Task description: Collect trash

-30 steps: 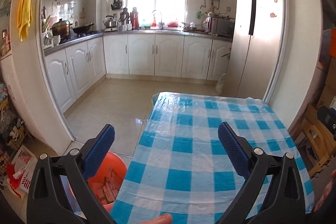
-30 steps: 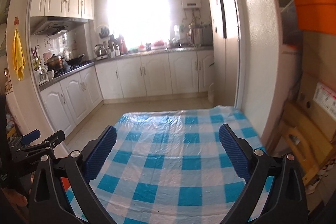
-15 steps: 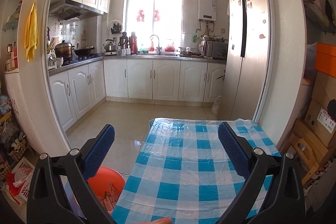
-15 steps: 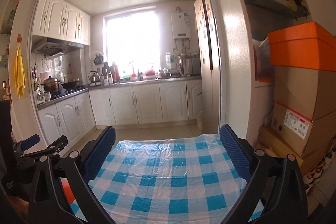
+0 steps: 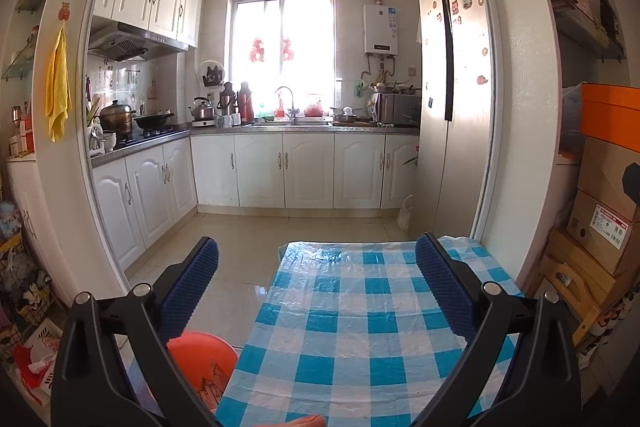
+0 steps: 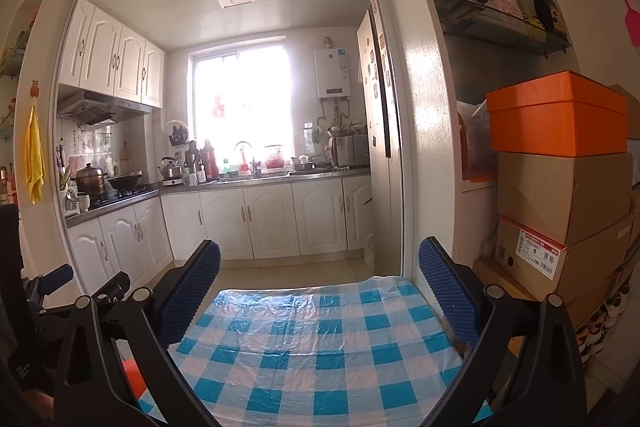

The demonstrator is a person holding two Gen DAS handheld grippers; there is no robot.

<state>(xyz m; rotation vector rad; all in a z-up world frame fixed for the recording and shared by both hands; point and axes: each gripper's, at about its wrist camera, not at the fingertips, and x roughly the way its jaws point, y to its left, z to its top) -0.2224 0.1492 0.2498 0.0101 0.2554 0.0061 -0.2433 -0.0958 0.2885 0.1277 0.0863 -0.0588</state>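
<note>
Left wrist view: a round orange plastic bin holding paper scraps sits on the floor just beside the left edge of the worktop, which wears a blue-and-white checked cloth under clear plastic. Above it the left claw gapes wide, gripping nothing. Right wrist view: the right claw hangs equally wide and empty over the same cloth.

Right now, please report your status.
Both hand-held grippers open, empty: left, right. Orange bin holds trash, left of checkered table. Nothing in the way.
</note>
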